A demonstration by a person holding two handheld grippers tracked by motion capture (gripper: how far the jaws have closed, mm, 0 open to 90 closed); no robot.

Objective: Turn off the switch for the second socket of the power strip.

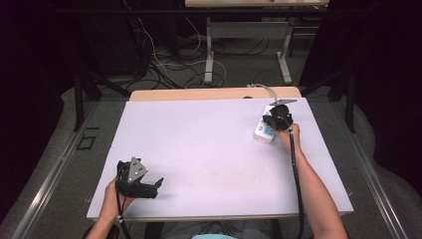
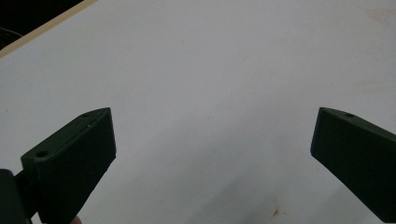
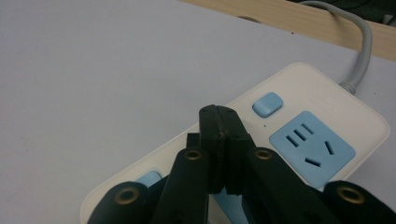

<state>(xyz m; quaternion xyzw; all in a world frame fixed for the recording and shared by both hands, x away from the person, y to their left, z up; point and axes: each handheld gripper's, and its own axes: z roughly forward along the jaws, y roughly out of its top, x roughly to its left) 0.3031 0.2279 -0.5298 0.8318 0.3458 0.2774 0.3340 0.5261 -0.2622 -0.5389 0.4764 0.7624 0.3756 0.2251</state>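
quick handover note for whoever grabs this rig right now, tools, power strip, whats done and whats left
Right tool: jaws shut, empty, tips over the white plastic power strip with blue sockets, near its blue switch button.
Left tool: jaws wide open, empty, low over the white table sheet at the near left.
Done: right tool brought to the strip.
Left: probably pressing a switch; contact unclear.

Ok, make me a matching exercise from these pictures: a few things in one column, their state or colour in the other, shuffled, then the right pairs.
Things:
1. left claw
2. right claw
3. power strip
4. power strip's button

States or colours:
A. light blue
B. jaws pressed together over the strip
C. white, lying near the table's far right corner
D. jaws wide apart over bare table

Pairs: 1-D, 2-B, 3-C, 4-A
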